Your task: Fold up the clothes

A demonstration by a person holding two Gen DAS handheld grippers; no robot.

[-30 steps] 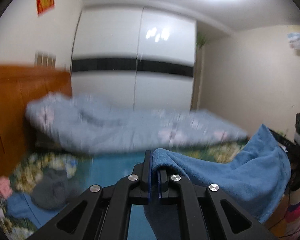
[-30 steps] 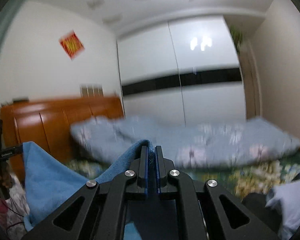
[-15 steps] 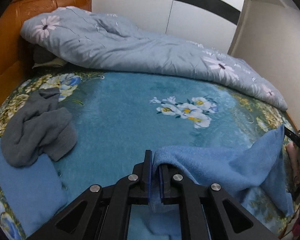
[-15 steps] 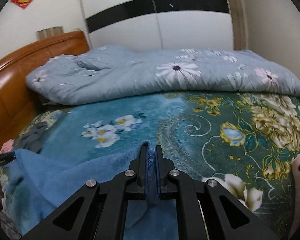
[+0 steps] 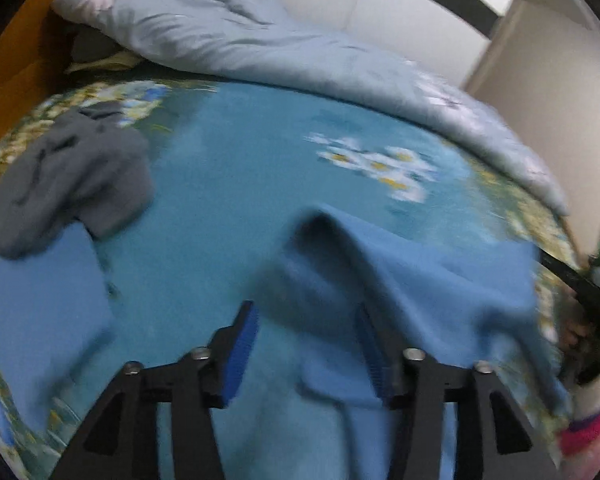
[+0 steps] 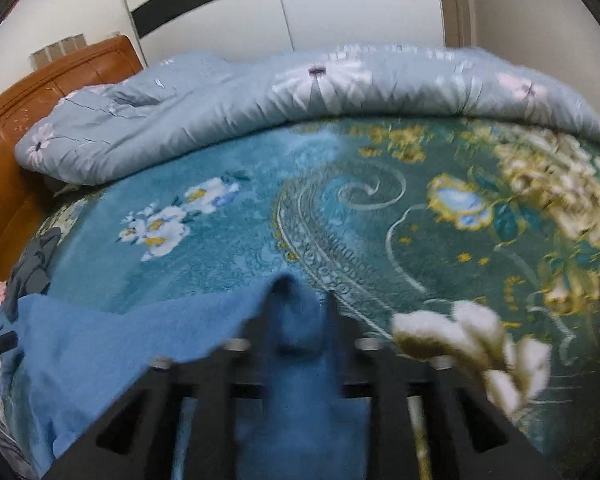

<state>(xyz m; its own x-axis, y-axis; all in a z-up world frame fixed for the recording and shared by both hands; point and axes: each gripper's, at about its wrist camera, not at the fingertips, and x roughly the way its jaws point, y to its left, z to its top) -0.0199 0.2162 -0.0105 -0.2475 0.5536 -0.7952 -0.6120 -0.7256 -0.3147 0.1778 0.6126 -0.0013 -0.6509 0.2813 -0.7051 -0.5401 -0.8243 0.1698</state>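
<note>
Both your grippers have let go of the blue towel (image 5: 440, 280) on the bed.

Your left gripper (image 5: 308, 336) now stands wide, its blue pads apart, where half a second ago it pinched the towel's corner; that corner now stands up in a loose hump between the fingers. Your right gripper (image 6: 298, 312) has parted too, though less widely, with a fold of towel still lying in the gap. The towel's long axis runs across the bed's near edge from one gripper to the other, sagging onto the floral blanket (image 6: 340, 208). Against the towel, the grey garment (image 5: 68, 176) lies well off to its left, and the rolled pale-blue quilt (image 6: 260, 92) lies beyond it by the headboard (image 6: 40, 84).
</note>
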